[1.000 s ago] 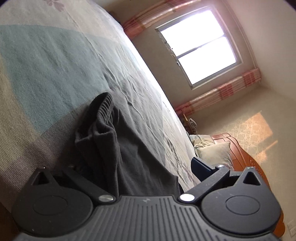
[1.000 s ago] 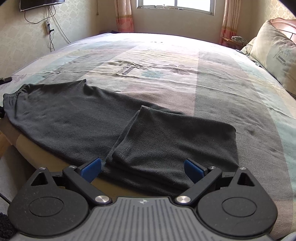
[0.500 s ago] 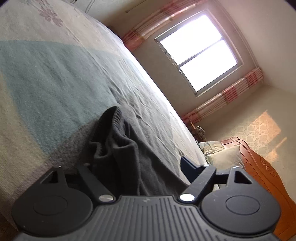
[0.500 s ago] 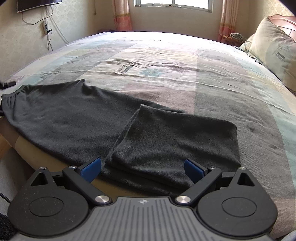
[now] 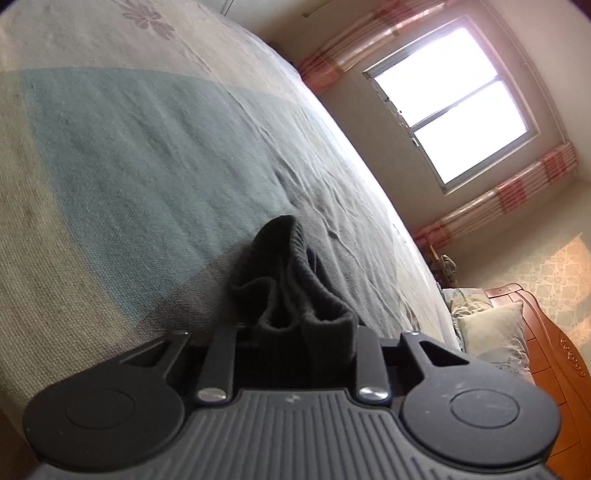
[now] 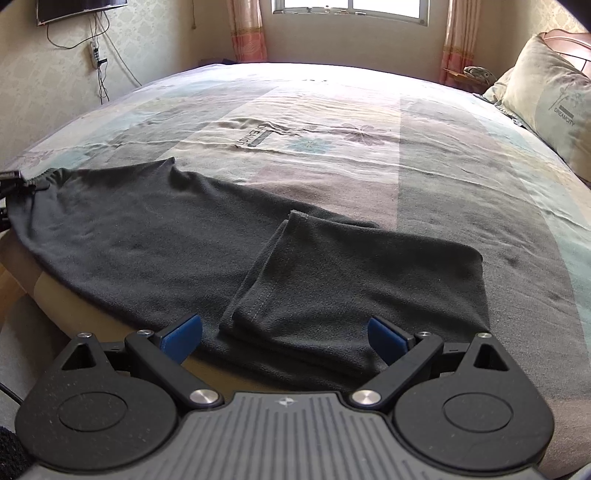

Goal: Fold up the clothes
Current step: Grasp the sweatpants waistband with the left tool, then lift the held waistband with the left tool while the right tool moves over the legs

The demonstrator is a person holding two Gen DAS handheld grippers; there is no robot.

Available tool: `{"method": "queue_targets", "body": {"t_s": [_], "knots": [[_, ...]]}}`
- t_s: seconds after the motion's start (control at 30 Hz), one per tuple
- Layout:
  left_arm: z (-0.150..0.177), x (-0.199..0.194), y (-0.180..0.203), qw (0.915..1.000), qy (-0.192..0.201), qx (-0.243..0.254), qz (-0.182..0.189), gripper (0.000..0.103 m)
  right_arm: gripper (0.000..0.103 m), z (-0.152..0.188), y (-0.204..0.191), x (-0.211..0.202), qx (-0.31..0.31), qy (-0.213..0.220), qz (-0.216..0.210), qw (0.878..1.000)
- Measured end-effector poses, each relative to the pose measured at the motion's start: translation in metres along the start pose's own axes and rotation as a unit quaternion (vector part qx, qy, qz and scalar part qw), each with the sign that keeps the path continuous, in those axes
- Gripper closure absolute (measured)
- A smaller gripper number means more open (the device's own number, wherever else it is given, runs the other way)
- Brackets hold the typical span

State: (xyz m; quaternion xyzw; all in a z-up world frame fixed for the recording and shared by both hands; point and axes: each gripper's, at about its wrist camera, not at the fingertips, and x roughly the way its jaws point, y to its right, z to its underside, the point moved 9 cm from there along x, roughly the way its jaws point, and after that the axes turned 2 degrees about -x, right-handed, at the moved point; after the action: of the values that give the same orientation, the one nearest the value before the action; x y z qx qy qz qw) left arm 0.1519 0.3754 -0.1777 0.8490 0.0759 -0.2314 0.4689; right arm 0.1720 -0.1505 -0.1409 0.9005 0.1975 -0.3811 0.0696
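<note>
Dark grey trousers lie across the near edge of the bed, their leg ends folded back into a flat stack. My right gripper hovers open just before that stack, its blue pads wide apart with nothing between them. At the far left the elastic waistband rises in a bunched ridge. My left gripper is closing on it, with the cloth squeezed between its fingers; the fingertips are hidden under the fabric. The same gripper shows as a dark tip at the waistband.
The bed has a striped, flower-printed sheet and stretches back to the window wall. A pillow leans on the wooden headboard at the right. A wall screen and cables hang at the left.
The left jaws have drawn together from wide apart onto the waistband, which now stands bunched between them. The right gripper has stayed put.
</note>
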Motion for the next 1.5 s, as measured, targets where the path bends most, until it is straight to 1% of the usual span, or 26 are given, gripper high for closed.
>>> {"method": "queue_targets", "body": {"t_s": [0.03,0.1,0.17,0.2,0.27,0.3,0.4,0.5,0.6,0.67,0.77,0.93,0.97,1.07,1.17,1.27,1.37,1.43,1.5], "knots": [[0.000,-0.001,0.002,0.9999,-0.003,0.005,-0.010,0.082,0.005,0.000,0.000,-0.001,0.000,0.001,-0.002,1.000],[0.000,-0.002,0.012,0.9982,-0.007,0.044,-0.041,0.084,0.005,-0.003,-0.003,-0.003,-0.005,0.004,-0.010,1.000],[0.001,-0.006,0.025,0.9966,-0.005,0.067,-0.048,0.085,0.005,-0.008,-0.006,-0.005,-0.008,0.007,-0.021,1.000],[0.000,-0.010,0.033,0.9961,-0.003,0.077,-0.043,0.085,0.004,-0.012,-0.008,-0.005,-0.004,0.007,-0.032,0.999],[-0.002,-0.017,0.048,0.9947,0.003,0.096,-0.037,0.085,0.004,-0.020,-0.013,-0.004,0.010,0.007,-0.063,0.998],[-0.002,-0.020,0.055,0.9937,0.004,0.107,-0.035,0.085,0.004,-0.025,-0.017,-0.003,0.021,0.005,-0.085,0.996],[-0.006,-0.029,0.075,0.9900,0.006,0.137,-0.030,0.085,0.002,-0.042,-0.033,0.006,0.057,-0.007,-0.156,0.986],[-0.005,-0.037,0.096,0.9867,0.011,0.161,-0.020,0.085,0.002,-0.057,-0.053,0.017,0.085,-0.022,-0.220,0.971],[-0.006,-0.043,0.117,0.9846,0.012,0.175,-0.006,0.085,0.001,-0.068,-0.072,0.032,0.101,-0.042,-0.258,0.960],[-0.006,-0.042,0.131,0.9826,0.011,0.185,0.001,0.085,0.001,-0.073,-0.083,0.040,0.111,-0.053,-0.273,0.954],[-0.007,-0.044,0.144,0.9802,0.012,0.197,0.009,0.085,0.001,-0.076,-0.092,0.053,0.118,-0.063,-0.278,0.951],[-0.003,-0.049,0.161,0.9788,0.003,0.203,0.025,0.085,0.001,-0.078,-0.084,0.067,0.129,-0.068,-0.239,0.960],[-0.001,-0.049,0.164,0.9781,0.000,0.206,0.027,0.085,0.001,-0.079,-0.081,0.064,0.131,-0.063,-0.237,0.960],[0.009,-0.049,0.180,0.9717,-0.010,0.233,0.040,0.085,0.001,-0.082,-0.069,0.047,0.141,-0.043,-0.239,0.960],[0.019,-0.048,0.200,0.9665,-0.020,0.249,0.057,0.085,0.000,-0.082,-0.054,0.026,0.137,-0.024,-0.229,0.963],[0.031,-0.045,0.221,0.9618,-0.033,0.263,0.069,0.085,0.000,-0.076,-0.036,0.006,0.133,-0.013,-0.218,0.967],[0.045,-0.041,0.242,0.9571,-0.046,0.274,0.082,0.085,0.000,-0.065,-0.018,-0.010,0.142,-0.005,-0.203,0.969],[0.054,-0.038,0.256,0.9539,-0.054,0.282,0.089,0.085,0.000,-0.056,-0.008,-0.018,0.154,-0.003,-0.206,0.966],[0.057,-0.038,0.265,0.9541,-0.055,0.280,0.092,0.085,0.000,-0.051,-0.005,-0.023,0.167,-0.002,-0.225,0.960]]}}
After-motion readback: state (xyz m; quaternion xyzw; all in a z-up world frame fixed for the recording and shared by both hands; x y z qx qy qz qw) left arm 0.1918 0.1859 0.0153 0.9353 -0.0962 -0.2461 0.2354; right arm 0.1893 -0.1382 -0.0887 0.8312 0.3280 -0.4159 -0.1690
